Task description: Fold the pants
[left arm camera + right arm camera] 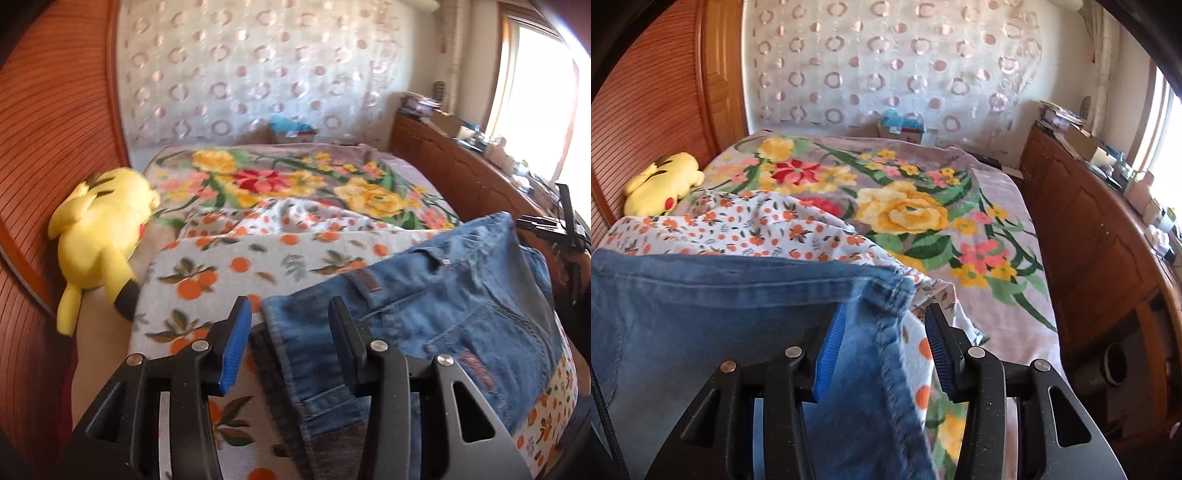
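- The blue denim pants [436,295] lie on the orange-print white sheet [229,266] at the near end of the bed, over the big floral blanket [905,214]. In the left wrist view they fill the 3 to 5 o'clock part of the picture, waistband and back pocket showing, already doubled into a stack.
- The left gripper [290,332] has its jaws standing wide with nothing between the pads. The stack's near corner, a seamed edge over a darker grey layer, sits right in the gap, toward the right-hand jaw.
- The right gripper [882,332] also has its jaws wide. A seamed corner of the denim lies in the gap, draped against the blue left-hand pad, with the sheet visible by the other pad. Not clamped, as far as I can judge.
- The relation that matters: the long folded edge runs from 9 o'clock to the centre in the right wrist view, ending at that corner. So the cloth stretches leftward from the right gripper, and rightward from the left one. Each gripper sits at its own end of the stack.
- My guess is that the next fold carries one end across toward the other, so both corners need pinching first.
- The yellow plush toy [99,236] lies at 9 o'clock by the wooden headboard [48,147], well apart from the denim.
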